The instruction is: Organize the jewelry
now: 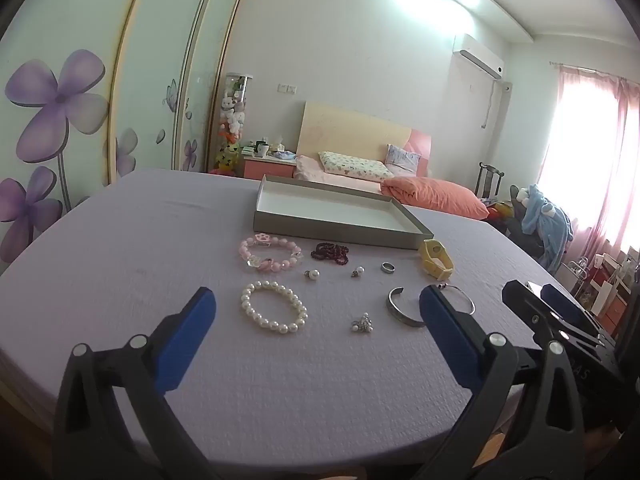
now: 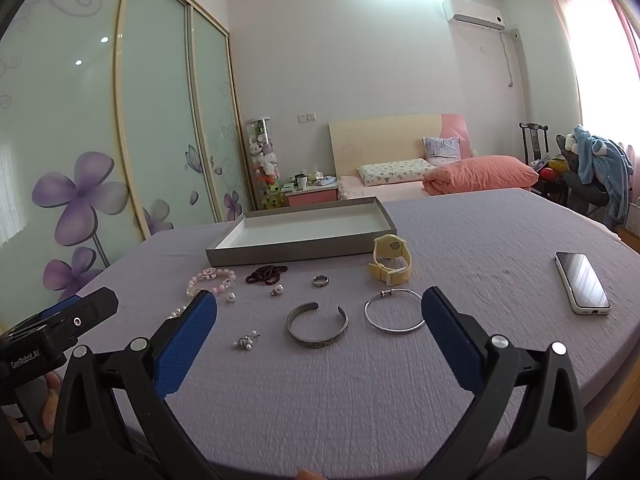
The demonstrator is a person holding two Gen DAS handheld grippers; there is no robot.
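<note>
Jewelry lies spread on a lilac cloth in front of an empty grey tray [image 1: 344, 234] [image 2: 296, 254]. There is a white pearl bracelet [image 1: 274, 307], a pink bead bracelet [image 1: 269, 258] [image 2: 211, 285], dark red beads [image 1: 330, 252] [image 2: 267, 273], a small ring [image 1: 387, 267] [image 2: 320, 281], a yellow watch [image 1: 436, 264] [image 2: 390, 265], a silver cuff [image 1: 404, 307] [image 2: 317, 326], a thin silver bangle [image 2: 394, 311], pearl earrings [image 1: 313, 275] and a pearl cluster [image 1: 362, 324] [image 2: 245, 342]. My left gripper [image 1: 318, 308] is open, low over the pearl bracelet. My right gripper [image 2: 320, 312] is open around the cuff and bangle area, holding nothing.
A phone [image 2: 582, 282] lies face up on the cloth at the right. The table's round edge [image 2: 600, 392] drops to a wooden floor. Behind are a bed with a pink quilt [image 2: 480, 176], sliding wardrobe doors [image 2: 120, 140] and a chair with clothes [image 2: 600, 172].
</note>
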